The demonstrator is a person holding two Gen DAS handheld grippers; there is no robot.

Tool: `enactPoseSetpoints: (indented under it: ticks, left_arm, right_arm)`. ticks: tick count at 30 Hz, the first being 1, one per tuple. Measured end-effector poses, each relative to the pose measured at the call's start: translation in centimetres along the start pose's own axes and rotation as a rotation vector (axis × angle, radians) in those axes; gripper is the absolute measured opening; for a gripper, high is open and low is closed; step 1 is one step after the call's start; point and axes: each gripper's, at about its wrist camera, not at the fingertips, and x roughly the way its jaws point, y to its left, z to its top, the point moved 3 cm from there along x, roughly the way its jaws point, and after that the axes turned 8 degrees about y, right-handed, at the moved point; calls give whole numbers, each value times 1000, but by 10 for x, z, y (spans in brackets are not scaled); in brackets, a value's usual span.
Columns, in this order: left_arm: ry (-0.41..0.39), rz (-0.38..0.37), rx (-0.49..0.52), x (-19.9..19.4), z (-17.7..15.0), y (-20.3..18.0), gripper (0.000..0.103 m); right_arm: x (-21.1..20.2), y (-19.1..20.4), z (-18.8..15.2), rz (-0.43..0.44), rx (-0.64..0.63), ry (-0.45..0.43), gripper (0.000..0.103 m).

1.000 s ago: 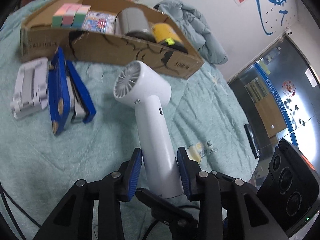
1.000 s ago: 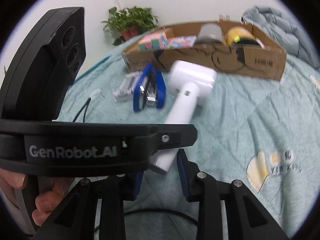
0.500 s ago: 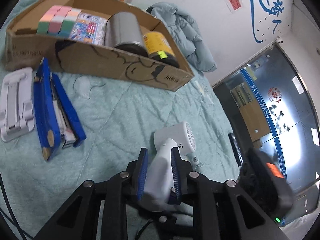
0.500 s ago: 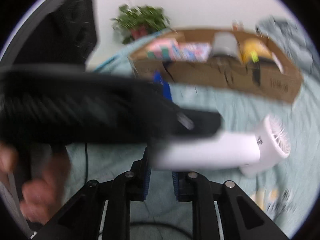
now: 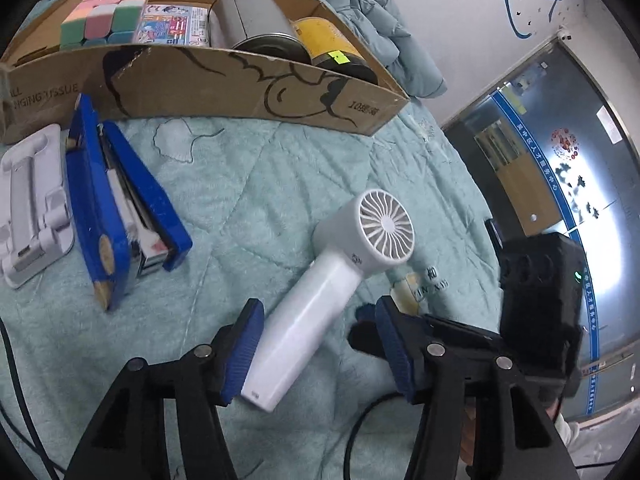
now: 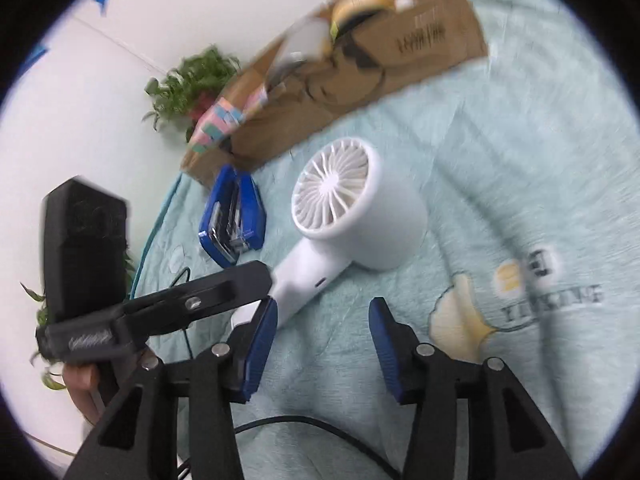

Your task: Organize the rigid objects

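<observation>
**A:** Where's the handheld fan (image 5: 340, 276) now?

**B:** Lying flat on the teal quilt (image 5: 280, 184), toward the near edge, well short of the cardboard box (image 5: 240, 84) at the far side. Its long axis runs along the handle: the butt end points back at the near edge, the round head lies farther in and to the right, grille turned upward.

**A:** And the claws?

**B:** Both have just been opening. The left gripper (image 5: 320, 344) stands partly spread with the handle's end between its jaws; the left pad (image 5: 244, 344) sits just beside the handle, the other is well clear. I'd call that released, not gripped. The right gripper (image 6: 324, 344) is likewise parted, over bare quilt, the handle just beside its left pad (image 6: 260, 344).

**A:** So the step in hand?

**B:** Probably re-taking the fan to carry it to the box. Doing it well means closing across the handle's flat sides near the middle, not at the very tip, so the heavy head doesn't swing down.

**A:** Anything in the way?

**B:** The blue stapler (image 5: 120, 208) and a white folding stand (image 5: 32, 204) lie along the quilt's left side, apart from the fan. In the box, the cube (image 5: 104, 16), packet and two tins fill most of the floor in view; whether space is left there I cannot tell.
</observation>
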Motion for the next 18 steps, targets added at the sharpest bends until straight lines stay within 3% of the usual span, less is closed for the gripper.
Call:
enactPoseSetpoints:
  ticks: [6, 7, 9, 11, 14, 18]
  left_arm:
    - [83, 46, 6, 2, -17, 12, 50]
    - [112, 50, 9, 9, -21, 12, 43]
    - [109, 71, 44, 11, -24, 6, 41]
    - [131, 53, 64, 17, -26, -1, 32]
    - [122, 85, 102, 23, -29, -13, 30]
    - [97, 103, 96, 24, -30, -19, 30]
  right_arm:
    - [7, 7, 8, 55, 71, -15, 47]
    - [8, 6, 12, 60, 84, -16, 47]
    - [11, 8, 16, 57, 92, -6, 47]
    - [14, 12, 19, 24, 70, 3, 46]
    - [18, 19, 20, -70, 34, -16, 37]
    - [19, 25, 21, -109, 11, -37, 34]
